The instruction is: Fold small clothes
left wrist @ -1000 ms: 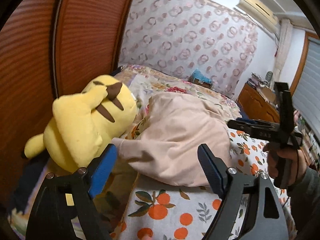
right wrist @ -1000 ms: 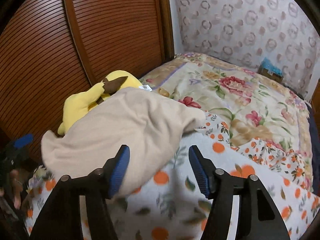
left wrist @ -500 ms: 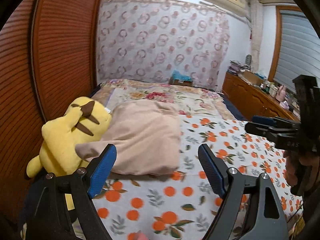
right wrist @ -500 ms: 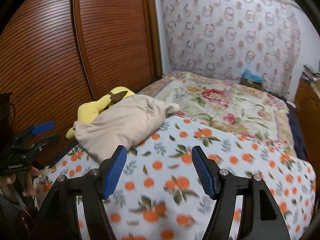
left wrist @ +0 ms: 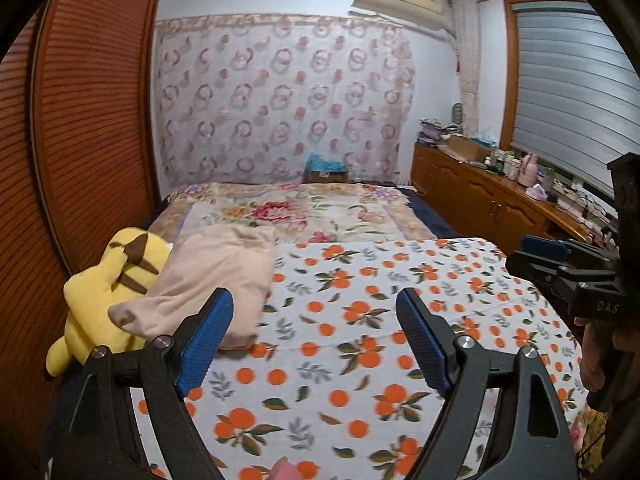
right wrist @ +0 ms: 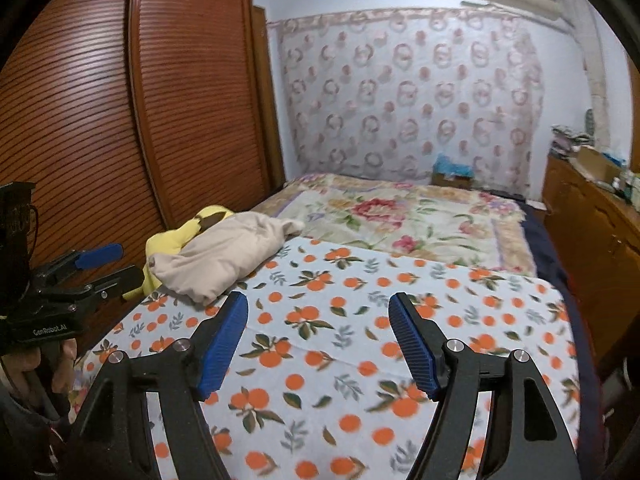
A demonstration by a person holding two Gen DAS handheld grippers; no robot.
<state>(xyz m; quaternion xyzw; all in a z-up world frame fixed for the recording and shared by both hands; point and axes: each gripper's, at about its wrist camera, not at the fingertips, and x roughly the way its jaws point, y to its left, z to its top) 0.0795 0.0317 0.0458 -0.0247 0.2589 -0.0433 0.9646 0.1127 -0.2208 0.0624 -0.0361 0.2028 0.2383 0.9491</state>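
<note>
1. A cardboard box (left wrist: 464, 148) sits open on the wooden dresser (left wrist: 476, 196) at the far right; its contents cannot be made out.
2. Bottles (left wrist: 508, 162) stand beside it, labels too small to read.
3. The left gripper (right wrist: 80, 268) body reads "GenRobot.AI"; the right gripper (left wrist: 536, 254) shows "DAS".
4. Left gripper fingers are spread wide with nothing between them, above the orange-print sheet (left wrist: 360, 320).
5. Right gripper jaws are opening, also bare.
6. The beige garment (left wrist: 216, 276), bunched, lies at the sheet's far left, leaning on a yellow plush toy (left wrist: 104, 292).
</note>
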